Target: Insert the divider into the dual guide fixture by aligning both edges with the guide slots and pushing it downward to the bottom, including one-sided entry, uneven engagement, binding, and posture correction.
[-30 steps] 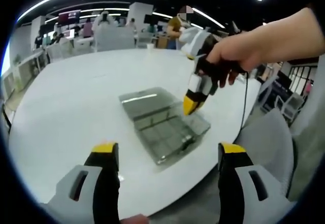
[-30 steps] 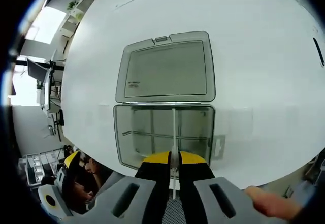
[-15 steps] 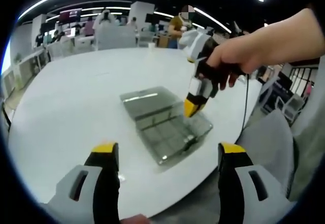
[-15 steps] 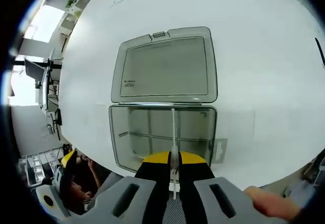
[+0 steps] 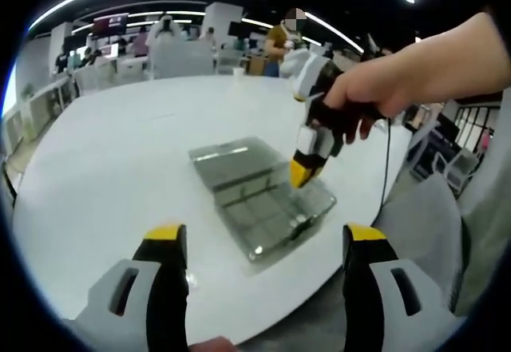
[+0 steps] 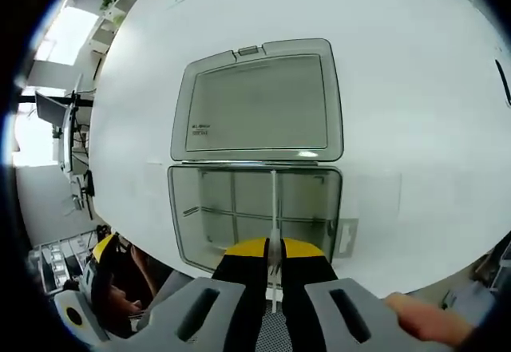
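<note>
A clear plastic box [image 6: 255, 216] with inner guide ribs lies open on the white table [image 6: 415, 88], its lid [image 6: 257, 102] folded flat beyond it. My right gripper [image 6: 272, 250] hangs over the box's near edge, shut on a thin clear divider [image 6: 273, 208] that stands on edge across the box's middle. In the left gripper view the same box [image 5: 259, 196] sits mid-table, with the right gripper [image 5: 302, 170] held by a hand, tips down over its far side. My left gripper [image 5: 259, 244] stands open, well short of the box, nothing between its fingers.
The table edge runs close behind the box on the right side in the left gripper view, with a grey chair [image 5: 423, 216] beyond it. People and desks [image 5: 160, 49] fill the far background. A cable [image 5: 386, 168] hangs from the right gripper.
The right gripper has drawn back slightly from the box with the divider, so the box and lid look a little smaller and higher. The left gripper has stayed still.
</note>
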{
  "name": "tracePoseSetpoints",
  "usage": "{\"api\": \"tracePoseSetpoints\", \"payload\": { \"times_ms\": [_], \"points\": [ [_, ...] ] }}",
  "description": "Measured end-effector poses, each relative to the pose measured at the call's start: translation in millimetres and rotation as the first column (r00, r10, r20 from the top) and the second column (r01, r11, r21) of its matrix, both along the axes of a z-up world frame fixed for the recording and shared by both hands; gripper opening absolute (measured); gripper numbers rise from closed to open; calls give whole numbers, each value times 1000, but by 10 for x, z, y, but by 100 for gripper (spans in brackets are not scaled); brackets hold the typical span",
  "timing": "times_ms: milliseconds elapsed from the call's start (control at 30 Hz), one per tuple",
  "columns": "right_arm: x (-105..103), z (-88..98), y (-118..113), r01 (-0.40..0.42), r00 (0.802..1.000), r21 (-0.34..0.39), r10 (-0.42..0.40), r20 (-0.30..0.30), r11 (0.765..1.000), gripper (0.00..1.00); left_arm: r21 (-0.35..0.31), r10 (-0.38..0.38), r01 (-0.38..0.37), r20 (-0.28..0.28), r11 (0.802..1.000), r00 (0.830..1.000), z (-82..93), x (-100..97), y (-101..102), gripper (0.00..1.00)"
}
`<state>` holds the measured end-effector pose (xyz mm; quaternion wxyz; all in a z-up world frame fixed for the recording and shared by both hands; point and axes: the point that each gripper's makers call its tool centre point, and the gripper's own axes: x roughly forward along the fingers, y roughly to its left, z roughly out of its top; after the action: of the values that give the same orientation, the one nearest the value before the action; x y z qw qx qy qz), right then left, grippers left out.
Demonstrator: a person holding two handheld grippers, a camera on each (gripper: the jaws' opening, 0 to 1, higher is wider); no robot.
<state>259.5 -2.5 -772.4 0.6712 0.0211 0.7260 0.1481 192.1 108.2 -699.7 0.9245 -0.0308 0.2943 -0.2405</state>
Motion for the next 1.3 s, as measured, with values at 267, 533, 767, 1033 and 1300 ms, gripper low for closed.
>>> {"api": "tracePoseSetpoints", "payload": {
  "times_ms": [267, 533, 767, 1033, 1300],
  "points": [
    [-25, 30, 13, 4, 1000, -1, -4, -4, 1000, 0, -1, 0, 0, -2, 1000, 1000, -11, -5, 9, 78],
    [-11, 30, 9, 4, 1000, -1, -4, -6, 1000, 0, -2, 2, -2, 1, 1000, 1000, -4, 5, 13, 78],
    [-28, 12, 22, 5, 1000, -3, -5, -6, 1000, 0, -1, 6, -6, -1, 1000, 1000, -5, -1, 28, 78],
    [-39, 1, 18, 4, 1000, -5, -4, -2, 1000, 0, 0, 8, -8, -4, 1000, 1000, -17, -10, 34, 78],
    [1, -64, 9, 11, 1000, -9, -11, -5, 1000, 0, 0, 9, -9, -4, 1000, 1000, -16, -6, 33, 78]
  ]
}}
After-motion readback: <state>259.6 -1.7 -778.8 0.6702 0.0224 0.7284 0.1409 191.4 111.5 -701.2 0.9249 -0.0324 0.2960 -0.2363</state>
